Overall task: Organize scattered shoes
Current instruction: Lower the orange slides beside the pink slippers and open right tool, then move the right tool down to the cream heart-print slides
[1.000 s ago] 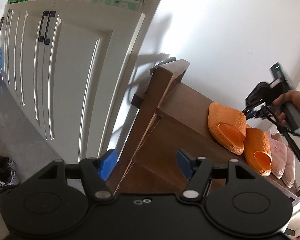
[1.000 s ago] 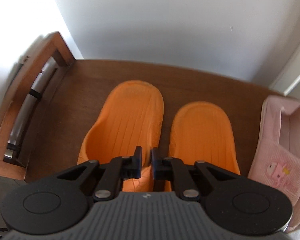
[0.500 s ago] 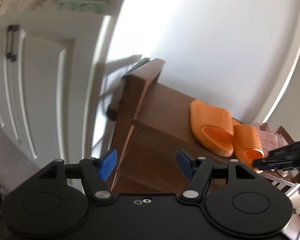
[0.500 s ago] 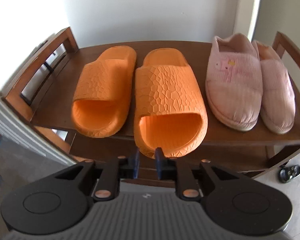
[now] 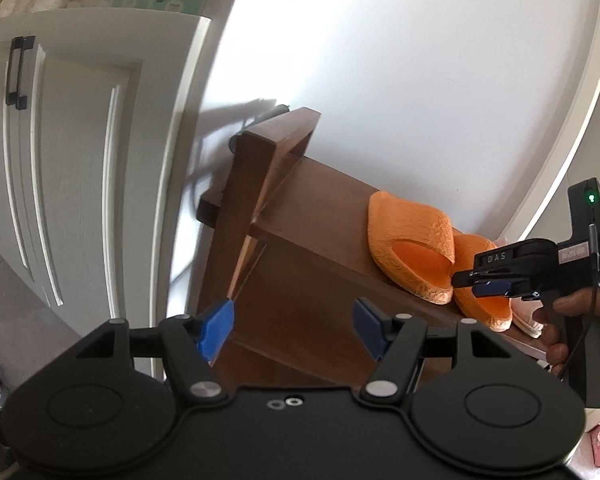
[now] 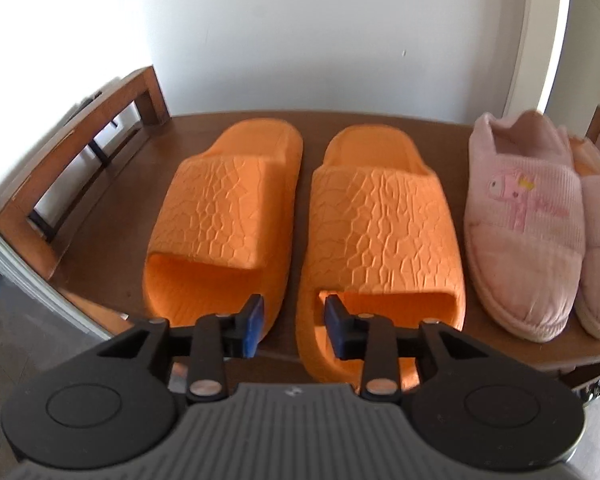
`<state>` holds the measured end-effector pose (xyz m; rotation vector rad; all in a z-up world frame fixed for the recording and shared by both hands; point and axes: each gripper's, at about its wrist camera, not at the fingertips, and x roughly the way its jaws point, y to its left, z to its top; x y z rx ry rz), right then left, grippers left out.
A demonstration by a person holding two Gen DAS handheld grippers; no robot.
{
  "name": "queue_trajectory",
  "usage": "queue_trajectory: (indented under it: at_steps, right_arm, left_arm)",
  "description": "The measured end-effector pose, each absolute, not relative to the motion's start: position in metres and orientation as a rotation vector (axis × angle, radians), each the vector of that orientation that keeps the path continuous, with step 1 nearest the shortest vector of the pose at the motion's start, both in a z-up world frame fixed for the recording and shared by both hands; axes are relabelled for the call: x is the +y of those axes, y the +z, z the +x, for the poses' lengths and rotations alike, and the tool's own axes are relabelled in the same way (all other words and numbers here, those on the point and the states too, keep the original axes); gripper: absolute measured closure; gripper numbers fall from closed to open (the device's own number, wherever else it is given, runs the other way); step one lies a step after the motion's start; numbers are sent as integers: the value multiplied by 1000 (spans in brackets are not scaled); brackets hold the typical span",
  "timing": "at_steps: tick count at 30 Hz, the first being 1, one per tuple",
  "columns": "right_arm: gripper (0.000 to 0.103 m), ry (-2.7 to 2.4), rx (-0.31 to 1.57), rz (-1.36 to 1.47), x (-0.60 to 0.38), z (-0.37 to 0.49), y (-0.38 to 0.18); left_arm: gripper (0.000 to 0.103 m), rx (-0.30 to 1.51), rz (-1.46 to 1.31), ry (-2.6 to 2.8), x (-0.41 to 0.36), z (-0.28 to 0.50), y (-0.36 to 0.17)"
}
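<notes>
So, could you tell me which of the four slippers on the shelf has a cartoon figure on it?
The inner pink slipper, next to the orange pair; the outer pink one and both orange slippers show none.

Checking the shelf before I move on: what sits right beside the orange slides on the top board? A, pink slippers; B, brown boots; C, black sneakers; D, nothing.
A: in the right wrist view a pair of pink slippers stands on the wooden shelf just to the right of the two orange slides, toes toward the camera.

Home entryway: wooden shoe rack (image 6: 112,240), slippers (image 6: 524,224), white cabinets (image 5: 80,152).
</notes>
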<state>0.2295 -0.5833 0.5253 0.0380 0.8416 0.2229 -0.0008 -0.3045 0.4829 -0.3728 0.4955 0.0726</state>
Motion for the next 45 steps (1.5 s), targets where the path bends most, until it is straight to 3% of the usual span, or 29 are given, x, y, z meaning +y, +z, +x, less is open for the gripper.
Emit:
queue_trajectory:
  at_steps: [5,11,21,26,29,32,36,40,45]
  right_arm:
    - [55,209,829,48,-576,231,523]
    - [63,141,716,30,-566,246,512]
    - [60,111,699,113,-570,262,517]
    - [50,148,611,87,-578,185,514]
    - [49,173,629,109,-581,136,499]
    - [49,218,757,128,-579,85,457]
    - [51,264,1204,196,-562,57,330]
    - [51,280,1425,113,-535,46,228]
    - [50,326,1531,9,-510,34,148]
  left_arm:
    - [37,493,-366,78,-299,-3,483]
    - [37,512,-395,72,-297,-4,478]
    - [37,503,-372,99,-275,-16,472]
    - [37,564,-343,142,-247,-31,446]
    - [37,607,-340,156,-234,-39,428]
    - [37,648,-323,154,-228,-44,408]
    - [37,701,-323,152,-228,-50,377]
    - [37,762,-328,154,-235,-60,337]
    - [37,773,-318,192,-237,-67,297]
